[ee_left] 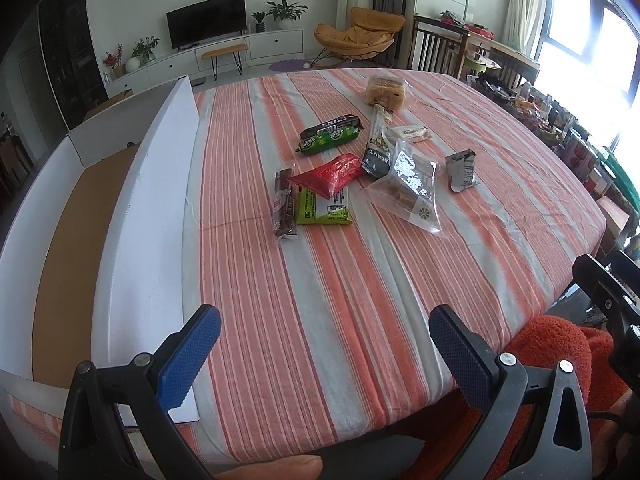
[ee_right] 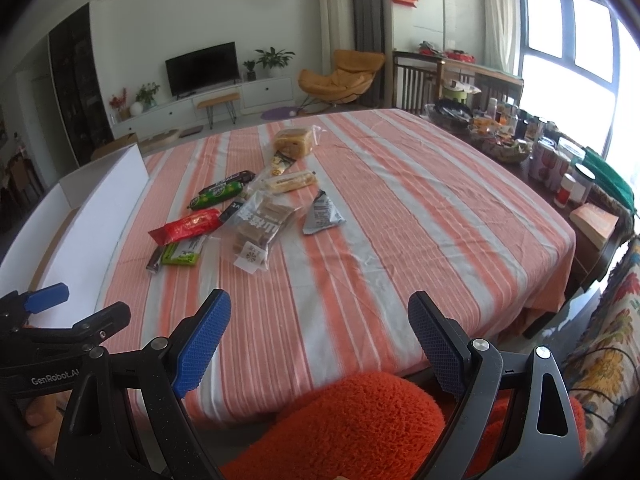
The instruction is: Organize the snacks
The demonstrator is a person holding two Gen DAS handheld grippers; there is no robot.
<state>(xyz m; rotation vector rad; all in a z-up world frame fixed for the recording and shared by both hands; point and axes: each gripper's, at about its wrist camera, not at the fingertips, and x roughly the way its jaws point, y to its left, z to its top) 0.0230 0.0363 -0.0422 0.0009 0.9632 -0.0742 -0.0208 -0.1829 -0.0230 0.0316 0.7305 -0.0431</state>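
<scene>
Both tools hang at the near edge of the striped desk (ee_left: 320, 320), empty. The left hand-held gripper (ee_left: 324, 344) has its blue pads spread wide apart, and the right hand-held gripper (ee_right: 320, 340) is spread just as wide, with nothing between the pads of either.

The snacks lie in a loose heap toward 12 o'clock from both tools, well apart from them. The white box (ee_left: 160, 200) stands along the desk's left side, at about 10 o'clock.

The risk is in the overlap. The red packet (ee_left: 328, 176) rests on the green packet (ee_left: 324, 210), and the clear bag of biscuits (ee_left: 412, 188) leans on a dark packet (ee_left: 378, 152). Closing on one could pinch or drag its neighbour. Slick wrappers lying flat may slip from the pads, and the loose cloth could bunch under a low approach. The bread (ee_left: 386, 90), farthest off, would likely crush under a hard squeeze.
</scene>
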